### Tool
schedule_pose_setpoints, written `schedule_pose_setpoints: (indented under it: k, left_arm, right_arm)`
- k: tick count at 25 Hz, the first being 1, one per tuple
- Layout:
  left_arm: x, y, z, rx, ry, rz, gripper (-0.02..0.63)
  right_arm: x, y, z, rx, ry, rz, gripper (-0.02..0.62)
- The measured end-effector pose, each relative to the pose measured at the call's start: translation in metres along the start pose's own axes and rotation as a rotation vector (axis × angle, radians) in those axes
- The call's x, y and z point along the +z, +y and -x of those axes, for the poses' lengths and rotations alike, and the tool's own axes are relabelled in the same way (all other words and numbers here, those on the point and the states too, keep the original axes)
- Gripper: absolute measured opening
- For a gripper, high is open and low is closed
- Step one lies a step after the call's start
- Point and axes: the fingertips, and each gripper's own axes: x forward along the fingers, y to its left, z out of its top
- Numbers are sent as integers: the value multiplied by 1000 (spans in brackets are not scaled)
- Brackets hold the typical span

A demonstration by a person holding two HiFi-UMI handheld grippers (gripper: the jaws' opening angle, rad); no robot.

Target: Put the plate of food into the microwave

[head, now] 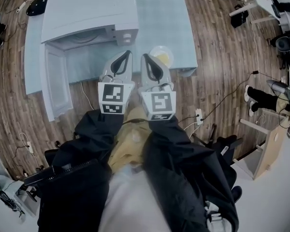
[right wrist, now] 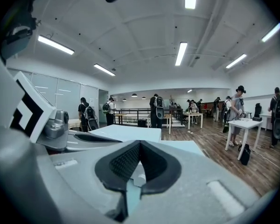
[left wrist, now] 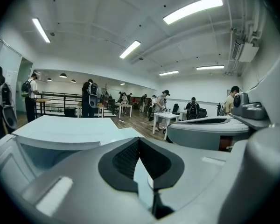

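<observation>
The microwave (head: pixel 87 21) stood ahead and to the left of the left gripper (head: pixel 126 55), its door (head: pixel 58 86) open. Both grippers had their jaws pressed together on nothing. The plate of food (head: pixel 162 57) lay just beyond the tip of the right gripper (head: pixel 145 58). That gripper would probably need to spread wide and take the rim low and level.

The left gripper (head: pixel 126 53) and right gripper (head: pixel 145 57) pointed forward side by side, close together. Both had their jaws pressed together with nothing between them, at the ends of black-sleeved arms (head: pixel 94 139).
</observation>
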Motion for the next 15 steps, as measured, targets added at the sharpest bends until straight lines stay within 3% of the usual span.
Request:
schedule_pose_setpoints:
  k: [15]
  left_arm:
    - [-100, -33, -44, -29, 266, 36, -3]
  right_arm:
    - [-107, -41, -8, 51, 246, -117, -3]
